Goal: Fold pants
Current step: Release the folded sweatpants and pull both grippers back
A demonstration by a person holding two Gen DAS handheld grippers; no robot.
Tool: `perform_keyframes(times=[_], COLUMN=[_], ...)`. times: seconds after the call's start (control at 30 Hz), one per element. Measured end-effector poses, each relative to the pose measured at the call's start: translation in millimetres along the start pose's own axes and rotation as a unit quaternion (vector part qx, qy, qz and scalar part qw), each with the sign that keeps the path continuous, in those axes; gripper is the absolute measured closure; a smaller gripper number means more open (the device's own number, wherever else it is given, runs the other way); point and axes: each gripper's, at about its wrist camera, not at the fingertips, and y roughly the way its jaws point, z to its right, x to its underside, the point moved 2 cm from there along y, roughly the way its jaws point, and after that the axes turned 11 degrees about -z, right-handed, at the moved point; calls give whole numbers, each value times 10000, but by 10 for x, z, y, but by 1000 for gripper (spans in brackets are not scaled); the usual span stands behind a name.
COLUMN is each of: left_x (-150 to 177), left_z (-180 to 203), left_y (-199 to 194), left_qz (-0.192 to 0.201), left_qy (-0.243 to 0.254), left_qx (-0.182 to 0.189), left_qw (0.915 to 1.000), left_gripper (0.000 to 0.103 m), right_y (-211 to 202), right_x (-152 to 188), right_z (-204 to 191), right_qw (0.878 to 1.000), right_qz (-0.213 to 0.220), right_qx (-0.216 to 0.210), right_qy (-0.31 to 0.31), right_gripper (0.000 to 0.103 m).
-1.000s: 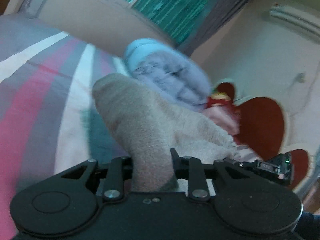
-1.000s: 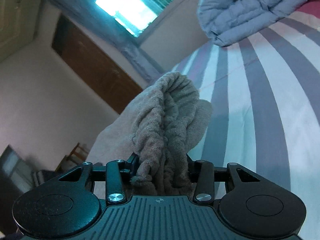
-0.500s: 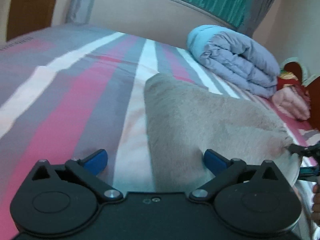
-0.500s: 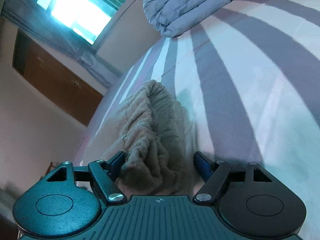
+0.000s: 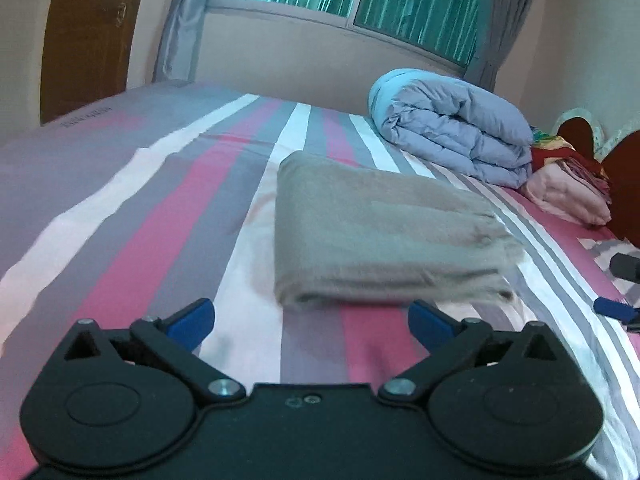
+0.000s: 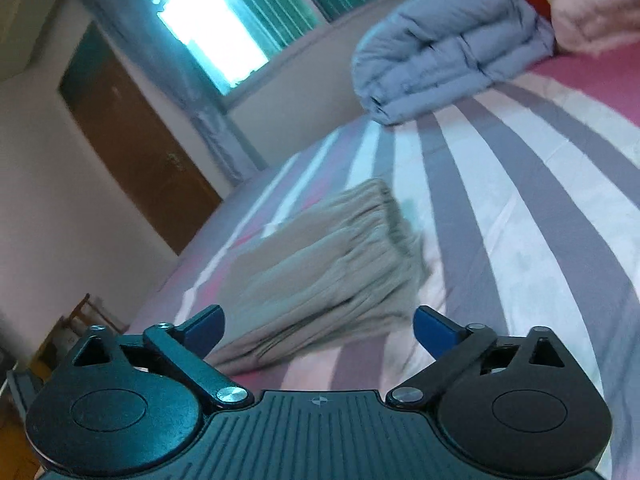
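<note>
The beige pants [image 5: 384, 232] lie folded into a flat rectangle on the striped bed [image 5: 160, 200]. My left gripper [image 5: 312, 320] is open and hangs just short of the near edge of the fold, with only sheet between its blue pads [image 5: 192, 316]. In the right wrist view the pants [image 6: 328, 276] show their gathered waistband end, blurred. My right gripper [image 6: 320, 324] is drawn back from that end, its jaws opening, and no cloth is pressed between them. One of its blue pads [image 5: 612, 308] shows at the right edge of the left wrist view.
A rolled blue duvet [image 5: 452, 136] and a pink folded cloth [image 5: 560, 196] lie at the head of the bed by the red headboard [image 5: 624, 160]. A brown door [image 6: 132, 136] and a window with green blinds [image 5: 416, 4] stand behind.
Both grippers let go of the pants, opened wide and pulled back. The pants, bunched in the jaws before, now lie flat and folded on the bed.
</note>
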Motion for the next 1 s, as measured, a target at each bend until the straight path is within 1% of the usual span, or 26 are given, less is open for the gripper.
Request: perform_keyframes(times=[0.13, 0.2, 0.27, 0.37, 0.43, 0.57, 0.67, 0.77, 0.83, 0.9, 1.0], left_x=[322, 465, 601, 781, 878, 1085, 1265, 1491, 1633, 1783, 1955], left_z=[100, 146, 195, 266, 306, 384, 470, 580, 620, 636, 629], left_y=[-426, -639, -854, -1135, -1279, -1610, -1794, -1931, -2018, -2127, -2282], left_qz=[94, 130, 247, 464, 500, 796, 917, 1019, 1112, 1309, 1711], left_qy=[277, 364, 437, 533, 514, 503, 671, 893, 874, 880, 867], left_qx=[-186, -163, -243, -237, -260, -144, -106, -167, -194, -144, -214], left_qw=[9994, 9991, 9984, 9972, 9971, 9955, 9935, 9906, 9898, 9874, 9812], left_gripper=[6, 6, 6, 6, 6, 6, 6, 6, 6, 6, 6], right_y=[-346, -528, -697, -945, -1119, -1444, -1658, -1843, -1939, -1994, -2044], right_x=[395, 595, 774, 1011, 1173, 1503, 1757, 2007, 2174, 2321, 2443], right_z=[-278, -397, -499, -653, -757, -896, -954, -992, -1025, -1084, -1239], right_qw=[9996, 9992, 9988, 9973, 9960, 9907, 9867, 9845, 9822, 9814, 9716], right_qz=[129, 186, 232, 263, 310, 506, 669, 796, 888, 973, 1174], right_qx=[131, 226, 303, 472, 536, 805, 976, 1018, 1071, 987, 1131], right_qy=[-213, -273, -313, -487, -651, -972, -1117, -1185, -1264, -1330, -1713], right_gripper=[0, 0, 0, 0, 0, 0, 0, 0, 0, 0, 0])
